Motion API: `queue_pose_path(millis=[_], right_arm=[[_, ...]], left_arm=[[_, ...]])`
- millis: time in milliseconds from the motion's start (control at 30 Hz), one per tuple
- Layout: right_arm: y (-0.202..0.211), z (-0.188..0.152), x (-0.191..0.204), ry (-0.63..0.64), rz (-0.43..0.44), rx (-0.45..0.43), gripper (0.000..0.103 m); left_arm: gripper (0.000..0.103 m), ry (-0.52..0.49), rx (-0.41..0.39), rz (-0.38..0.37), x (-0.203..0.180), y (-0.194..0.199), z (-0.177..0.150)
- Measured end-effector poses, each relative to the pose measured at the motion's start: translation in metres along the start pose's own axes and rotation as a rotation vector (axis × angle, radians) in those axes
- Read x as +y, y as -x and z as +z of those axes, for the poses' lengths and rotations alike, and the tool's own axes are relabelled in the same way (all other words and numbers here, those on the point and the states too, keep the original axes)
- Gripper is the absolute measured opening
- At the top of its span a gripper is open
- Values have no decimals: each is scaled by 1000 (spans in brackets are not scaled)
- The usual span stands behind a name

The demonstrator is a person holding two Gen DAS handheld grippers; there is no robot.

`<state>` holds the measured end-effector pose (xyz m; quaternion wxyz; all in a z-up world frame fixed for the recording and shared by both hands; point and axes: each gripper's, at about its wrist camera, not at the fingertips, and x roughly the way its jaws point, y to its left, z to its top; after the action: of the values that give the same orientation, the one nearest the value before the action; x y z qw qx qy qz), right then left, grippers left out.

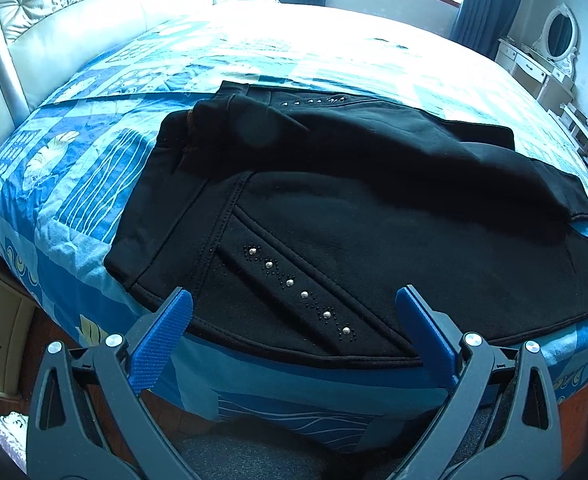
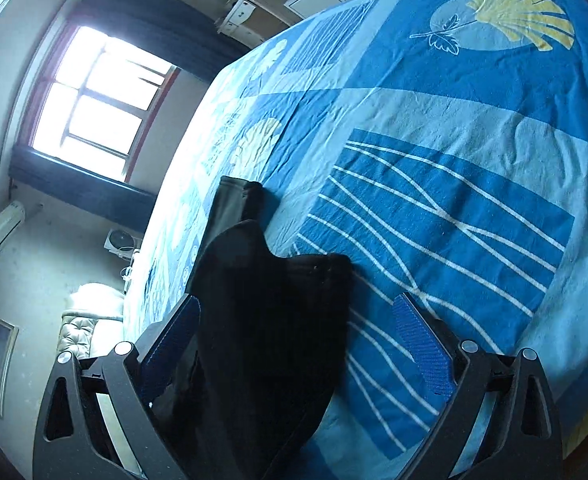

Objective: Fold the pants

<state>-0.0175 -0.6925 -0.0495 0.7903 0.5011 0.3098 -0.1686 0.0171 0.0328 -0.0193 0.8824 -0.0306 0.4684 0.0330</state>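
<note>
In the left wrist view, a quilted cream headboard (image 1: 93, 4) stands at the far left, beside a bed covered by a blue patterned bedsheet (image 1: 73, 184). The black pants (image 1: 374, 220) lie across the middle of that sheet, waistband toward the headboard side, one leg already flopped loosely over the other so the far cuff ends toward the right. A diagonal row of metal studs (image 1: 298, 288) runs along the near pocket seam. The left gripper (image 1: 294, 312) hangs over the near hem of the pants with its blue pads spread wide and nothing between them; it looks released. Further right, a white dressing table with an oval mirror (image 1: 558, 36) stands against the wall.

In the right wrist view the frame is rolled: the window (image 2: 93, 108) sits at the left, the bed fills the right. A dark fold of the pants (image 2: 269, 320) lies between the fingers of the right gripper (image 2: 298, 320). The pads stand wide apart and do not seem to press the cloth, so I judge it unclenched, the fabric merely passing between.

The cloth looks thick, soft and limp, fleece-like, light enough to lift yet prone to sag and bunch. I would pinch it at firm edges: waistband corner and cuff hem, where the seams give the pads something to bite
</note>
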Motion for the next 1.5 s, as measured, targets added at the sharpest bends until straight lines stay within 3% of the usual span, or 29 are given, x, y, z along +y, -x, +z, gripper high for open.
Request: queue_pose_path(millis=[100,200,300,333,500,600,700,767,800,867,933,1000,1133,1233,1267,1367,1500], right_arm=[[-19,2,1,14,1,59,43],[-26,1,1,31,-12,73,42],[-21,2,-3,53,-28,81,10],[-14,2,-7,55,-33,55,9],[37,0,-38,4,-51,-84,8],[38,-8,-55,2,-93,-59,8],[42,-10,-70,-86,-23,-63,10],[51,-10,-68,-109,-40,-94,21],[61,-10,-65,-95,-93,-134,26],[78,-9,-50,-44,-176,-216,37],[85,-9,-27,35,-181,-243,49],[78,-14,10,160,-159,-209,51],[33,-47,106,462,-39,-59,67],[-11,-83,174,645,96,108,69],[-28,-96,196,702,121,154,69],[-74,-135,249,869,144,268,70],[-128,-179,301,1045,133,360,70]], left_arm=[[101,5,14,26,4,-6,-2],[101,13,23,26,7,-10,-3],[101,15,32,27,7,-13,-5],[101,15,32,25,7,-13,-5],[101,16,39,30,7,-15,-8],[101,8,32,34,9,-15,-5],[101,21,37,35,13,-15,1],[101,38,52,39,19,-16,6],[101,44,67,27,23,-18,8],[101,45,122,-8,32,-23,11],[101,28,164,-31,42,-26,13],[101,11,152,-12,53,-24,17],[101,-27,93,3,75,-19,49],[101,-54,130,-83,91,-31,84],[101,-71,139,-79,96,-39,98],[101,-101,140,-70,110,-66,137],[101,-129,119,-137,125,-109,183]])
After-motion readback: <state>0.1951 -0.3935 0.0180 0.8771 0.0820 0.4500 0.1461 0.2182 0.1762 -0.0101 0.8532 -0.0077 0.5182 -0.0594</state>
